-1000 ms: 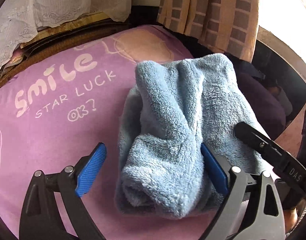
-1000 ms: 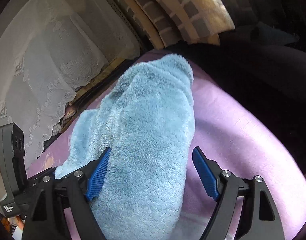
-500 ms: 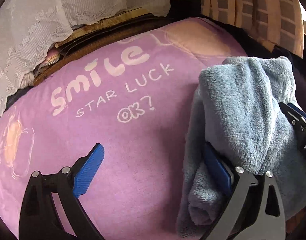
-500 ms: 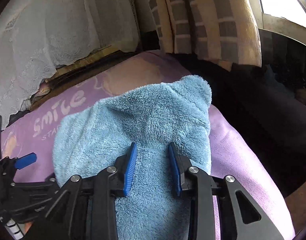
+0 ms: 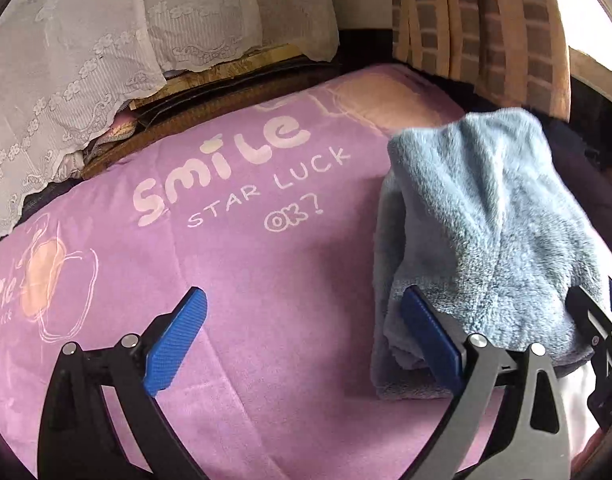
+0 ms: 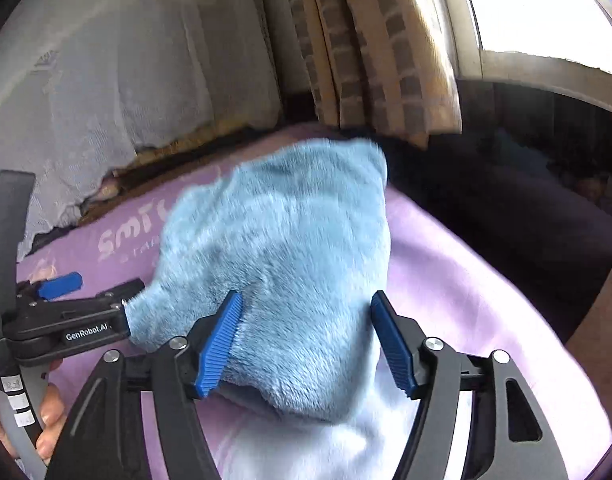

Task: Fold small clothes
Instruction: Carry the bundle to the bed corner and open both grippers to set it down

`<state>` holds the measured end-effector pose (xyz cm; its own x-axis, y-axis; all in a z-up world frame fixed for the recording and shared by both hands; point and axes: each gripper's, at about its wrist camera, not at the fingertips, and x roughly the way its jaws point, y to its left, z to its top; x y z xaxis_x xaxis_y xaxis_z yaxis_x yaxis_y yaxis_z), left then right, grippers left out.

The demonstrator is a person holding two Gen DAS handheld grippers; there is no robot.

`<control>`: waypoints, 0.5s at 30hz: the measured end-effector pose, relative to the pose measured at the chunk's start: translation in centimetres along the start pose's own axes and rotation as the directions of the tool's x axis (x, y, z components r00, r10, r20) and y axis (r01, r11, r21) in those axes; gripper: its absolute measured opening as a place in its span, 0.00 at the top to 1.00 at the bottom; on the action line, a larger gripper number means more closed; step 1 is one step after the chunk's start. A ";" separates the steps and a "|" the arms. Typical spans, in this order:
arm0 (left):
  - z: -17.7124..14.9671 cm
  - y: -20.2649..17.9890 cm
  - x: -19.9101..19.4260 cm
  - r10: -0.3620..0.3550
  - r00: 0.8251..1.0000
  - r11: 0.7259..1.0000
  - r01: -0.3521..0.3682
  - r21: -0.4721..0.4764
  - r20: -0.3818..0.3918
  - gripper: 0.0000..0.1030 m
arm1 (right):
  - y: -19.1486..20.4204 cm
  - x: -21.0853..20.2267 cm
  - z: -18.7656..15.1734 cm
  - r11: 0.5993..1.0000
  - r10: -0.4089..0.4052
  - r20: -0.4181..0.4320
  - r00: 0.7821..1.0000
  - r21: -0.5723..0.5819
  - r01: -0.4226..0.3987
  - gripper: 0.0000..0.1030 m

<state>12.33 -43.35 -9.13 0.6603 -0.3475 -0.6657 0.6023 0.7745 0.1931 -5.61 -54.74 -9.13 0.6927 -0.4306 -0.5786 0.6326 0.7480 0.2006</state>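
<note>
A fluffy light-blue garment [image 5: 485,220], folded into a bundle, lies on the purple blanket [image 5: 246,280] at the right of the left wrist view. My left gripper [image 5: 302,340] is open and empty; its right finger [image 5: 429,332] touches the bundle's left edge. In the right wrist view the same bundle [image 6: 290,264] lies in front of my right gripper [image 6: 306,344], which is open with the near end of the bundle between its jaws. The left gripper [image 6: 62,316] shows at the left of that view.
The blanket carries "Smile STAR LUCK OK?" lettering [image 5: 226,184]. A white lace cloth [image 5: 106,60] hangs at the back left and a brown checked curtain [image 5: 485,28] at the back right. Dark furniture [image 6: 525,208] lies past the blanket's right edge.
My right gripper closed on the bundle half a second ago and has now opened again. My left gripper shifted left, so the bundle now sits at its right finger.
</note>
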 end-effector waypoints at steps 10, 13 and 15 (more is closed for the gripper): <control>-2.2 1.3 -1.9 0.000 1.000 1.000 0.000 -0.002 -0.012 0.07 | -0.6 -0.9 -0.5 0.999 -0.013 0.031 0.999 0.049 0.012 0.15; -3.9 1.6 -2.4 0.009 1.000 1.000 -0.008 0.011 -0.030 0.07 | -0.5 -1.8 -1.0 0.998 -0.020 0.034 0.999 0.062 0.018 0.15; -4.7 1.9 -2.7 0.012 0.999 1.000 -0.012 0.013 -0.036 0.07 | -0.6 -2.4 -1.6 0.997 -0.018 0.037 0.999 0.075 0.015 0.15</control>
<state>9.58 -38.44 -10.38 0.6510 -0.3186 -0.6889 0.6001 0.7718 0.2102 -8.22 -53.35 -9.07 0.6934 -0.4623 -0.5528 0.6673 0.7014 0.2505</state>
